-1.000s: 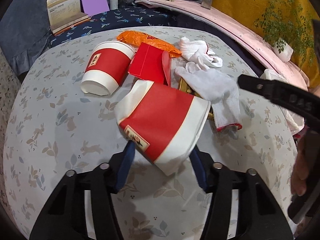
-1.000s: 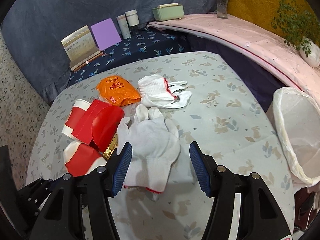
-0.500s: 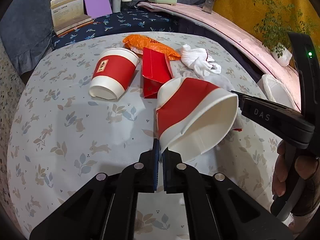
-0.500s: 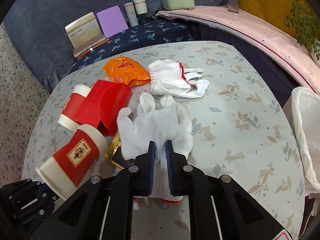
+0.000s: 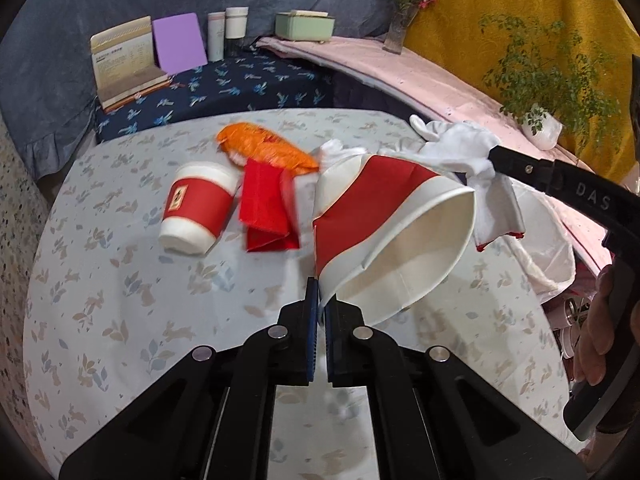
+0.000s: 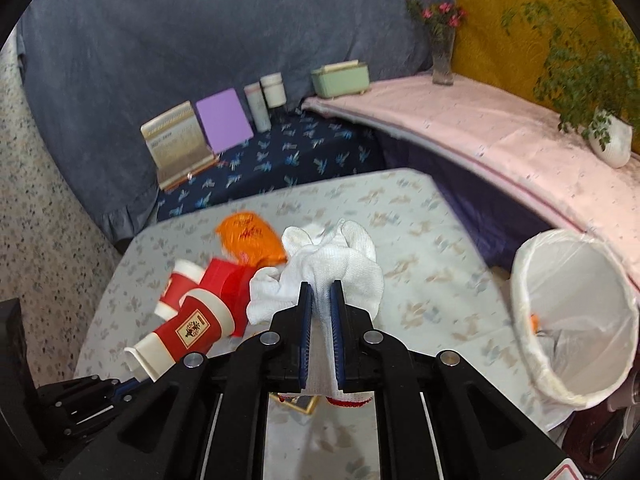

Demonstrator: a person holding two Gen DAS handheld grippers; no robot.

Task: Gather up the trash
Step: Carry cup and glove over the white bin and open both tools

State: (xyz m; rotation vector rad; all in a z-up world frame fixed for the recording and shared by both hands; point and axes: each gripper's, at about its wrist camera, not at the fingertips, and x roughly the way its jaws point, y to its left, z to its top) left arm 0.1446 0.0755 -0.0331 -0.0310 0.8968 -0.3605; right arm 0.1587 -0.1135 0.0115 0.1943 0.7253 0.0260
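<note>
My left gripper (image 5: 321,304) is shut on the rim of a red and white paper cup (image 5: 384,224) and holds it tilted above the table; the cup also shows in the right wrist view (image 6: 188,332). My right gripper (image 6: 319,300) is shut on a white glove (image 6: 332,268), lifted off the table; the glove also shows in the left wrist view (image 5: 464,148). On the table lie a second paper cup (image 5: 196,208), a red packet (image 5: 266,208), an orange bag (image 5: 260,146) and another white glove (image 6: 296,240).
A white-lined trash bin (image 6: 576,316) stands off the table's right edge. The floral tablecloth (image 5: 120,320) covers the table. Behind it are a book (image 5: 124,60), a purple card (image 5: 178,44), bottles (image 5: 226,32), a green box (image 5: 304,26) and plants (image 5: 548,80).
Both grippers closed from open, the left on the cup and the right on the glove, and both have lifted their loads off the table. The right gripper has swung toward the bin.
</note>
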